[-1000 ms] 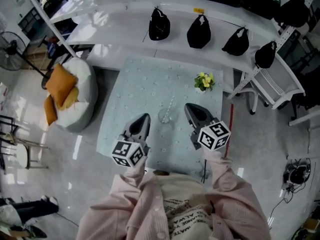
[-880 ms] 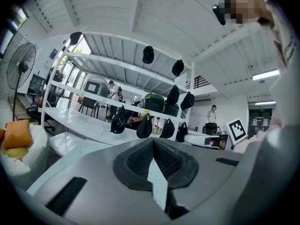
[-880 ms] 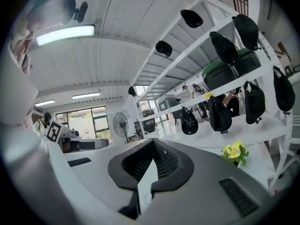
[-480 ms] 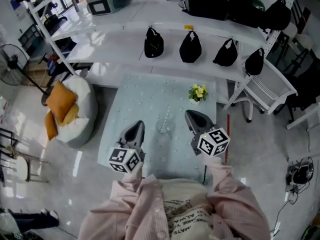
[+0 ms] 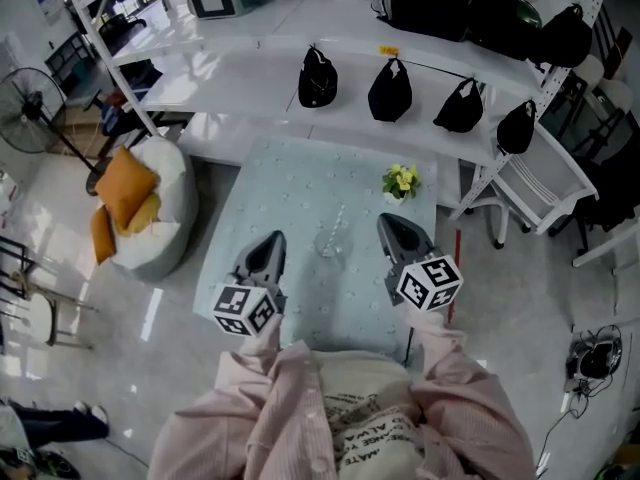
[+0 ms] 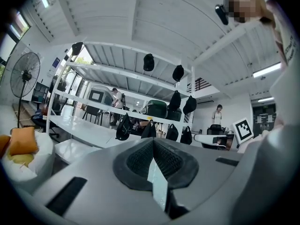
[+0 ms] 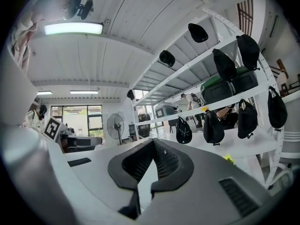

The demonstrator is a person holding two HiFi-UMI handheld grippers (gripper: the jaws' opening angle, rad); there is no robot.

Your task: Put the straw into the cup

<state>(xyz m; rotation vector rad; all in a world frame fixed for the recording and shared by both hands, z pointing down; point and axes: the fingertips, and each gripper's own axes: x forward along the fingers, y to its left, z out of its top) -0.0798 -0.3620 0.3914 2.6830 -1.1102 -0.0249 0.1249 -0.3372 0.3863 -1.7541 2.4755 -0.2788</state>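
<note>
We list, on the pale blue table (image 5: 290, 183):

- Left gripper (image 5: 270, 243): jaws together, nothing between them, held above the near left part.
- Clear cup (image 5: 328, 244): mid-table, between the two grippers, touched by neither.
- Straw (image 5: 339, 218): stands tilted in the cup.
- Right gripper (image 5: 392, 228): jaws together, empty.
- Yellow flowers (image 5: 402, 180): just beyond the right gripper.

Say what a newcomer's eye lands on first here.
Two grey grippers, left and right, jaws shut and empty, flank a clear cup with a straw in it on the pale green table. Behind, four black bags hang along a white shelf, and yellow flowers sit at the table's far right.
</note>
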